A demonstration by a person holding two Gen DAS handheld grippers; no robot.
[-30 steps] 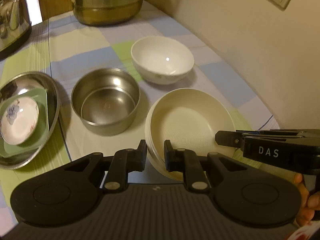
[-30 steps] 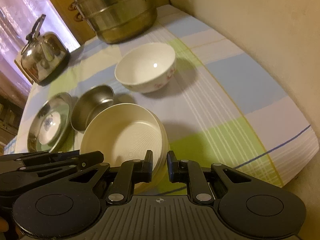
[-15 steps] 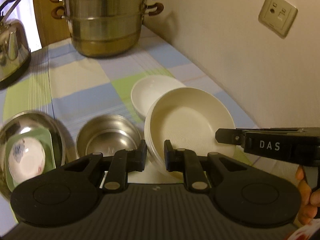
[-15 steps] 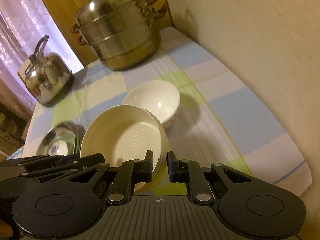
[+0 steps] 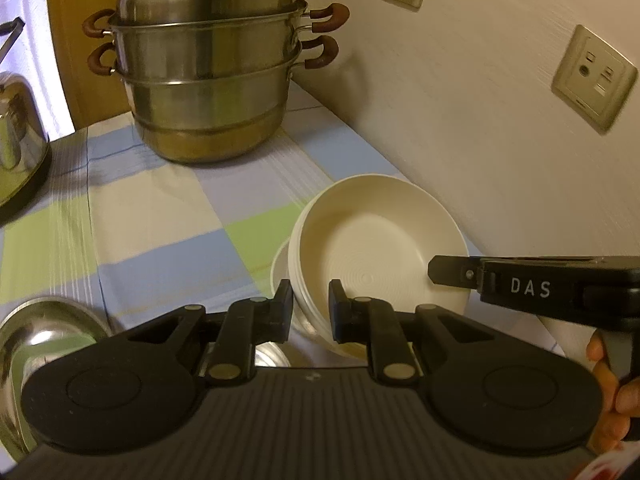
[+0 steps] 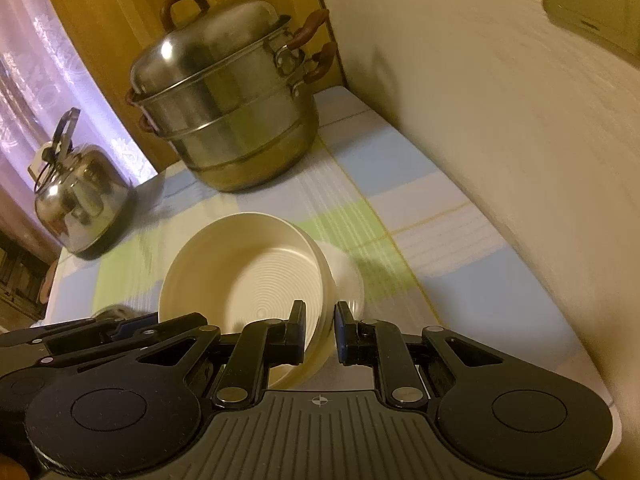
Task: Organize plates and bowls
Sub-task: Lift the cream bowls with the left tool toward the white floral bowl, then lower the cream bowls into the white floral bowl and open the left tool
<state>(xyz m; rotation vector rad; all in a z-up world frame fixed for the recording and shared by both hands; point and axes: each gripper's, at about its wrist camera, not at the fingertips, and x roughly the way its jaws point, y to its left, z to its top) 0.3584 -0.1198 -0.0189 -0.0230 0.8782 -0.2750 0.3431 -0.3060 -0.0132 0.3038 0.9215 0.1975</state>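
Gripping opposite sides of the cream plate stack [image 5: 372, 248], the left gripper [image 5: 309, 308] and right gripper [image 6: 319, 330] each pinch its rim, likely because stacked plates are too heavy and wide for one to hold level. It hangs above the checked tablecloth [image 5: 160, 208], directly over the white bowl [image 6: 348, 276], perhaps bound for nesting there. Most of that bowl is hidden behind the stack, and the steel dish [image 5: 44, 332] at left is cut off

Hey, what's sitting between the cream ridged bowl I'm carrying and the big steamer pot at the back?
Nothing: only bare checked tablecloth lies between the cream ridged bowl and the steamer pot, clearest in the left wrist view.
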